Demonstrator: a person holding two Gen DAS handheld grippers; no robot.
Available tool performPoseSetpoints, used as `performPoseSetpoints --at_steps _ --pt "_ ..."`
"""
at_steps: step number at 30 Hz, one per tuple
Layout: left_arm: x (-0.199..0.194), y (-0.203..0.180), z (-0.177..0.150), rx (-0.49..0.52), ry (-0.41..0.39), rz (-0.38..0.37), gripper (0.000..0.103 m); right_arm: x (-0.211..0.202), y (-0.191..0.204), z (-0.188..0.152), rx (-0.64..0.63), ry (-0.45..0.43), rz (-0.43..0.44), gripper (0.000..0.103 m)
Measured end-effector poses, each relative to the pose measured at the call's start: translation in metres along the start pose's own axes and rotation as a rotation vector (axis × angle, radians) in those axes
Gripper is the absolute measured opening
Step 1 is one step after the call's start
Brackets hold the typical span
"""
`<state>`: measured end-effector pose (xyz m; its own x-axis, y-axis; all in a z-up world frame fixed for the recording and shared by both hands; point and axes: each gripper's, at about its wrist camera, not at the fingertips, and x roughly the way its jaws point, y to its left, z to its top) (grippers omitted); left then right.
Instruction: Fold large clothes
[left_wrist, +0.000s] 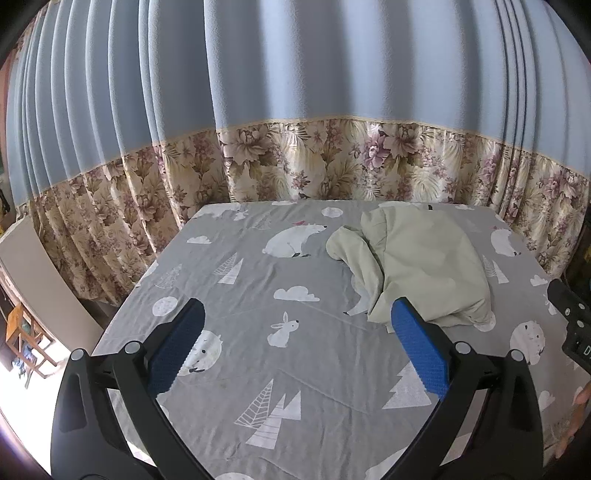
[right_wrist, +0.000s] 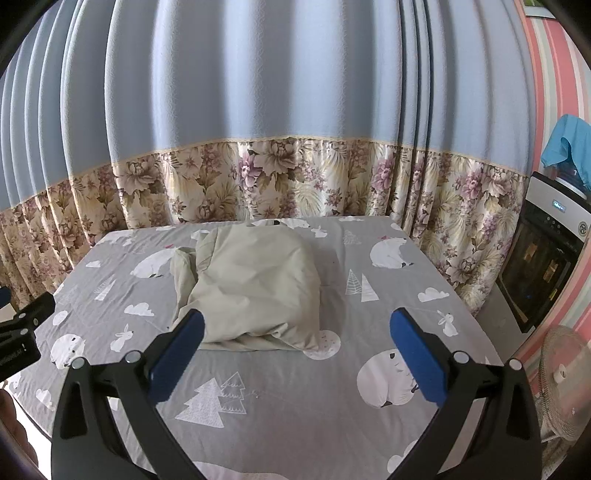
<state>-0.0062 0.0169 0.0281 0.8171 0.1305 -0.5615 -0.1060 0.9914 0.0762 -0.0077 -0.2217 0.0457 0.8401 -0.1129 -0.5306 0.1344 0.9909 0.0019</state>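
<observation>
A pale green garment (left_wrist: 424, 266) lies bunched in a loose heap on the grey printed bed sheet (left_wrist: 295, 369), toward the far right in the left wrist view. The same garment (right_wrist: 255, 284) sits near the middle of the sheet (right_wrist: 295, 387) in the right wrist view, with a crumpled flap hanging off its left side. My left gripper (left_wrist: 297, 314) is open above the sheet, its right blue pad close to the heap's near edge. My right gripper (right_wrist: 297, 325) is open too, hovering just in front of the heap with nothing between its fingers.
A blue curtain with a floral lower band (right_wrist: 280, 177) hangs right behind the bed. A dark appliance (right_wrist: 546, 258) and a fan (right_wrist: 561, 380) stand at the right. The other gripper (left_wrist: 572, 325) shows at the right edge, and a wooden shelf (left_wrist: 22, 332) at the left.
</observation>
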Motion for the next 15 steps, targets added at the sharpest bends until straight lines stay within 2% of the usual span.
performPoseSetpoints --at_steps 15 --pt "0.0023 0.0054 -0.0003 0.0 0.002 0.006 0.1 0.0036 0.0018 -0.0053 0.0 0.003 -0.008 0.101"
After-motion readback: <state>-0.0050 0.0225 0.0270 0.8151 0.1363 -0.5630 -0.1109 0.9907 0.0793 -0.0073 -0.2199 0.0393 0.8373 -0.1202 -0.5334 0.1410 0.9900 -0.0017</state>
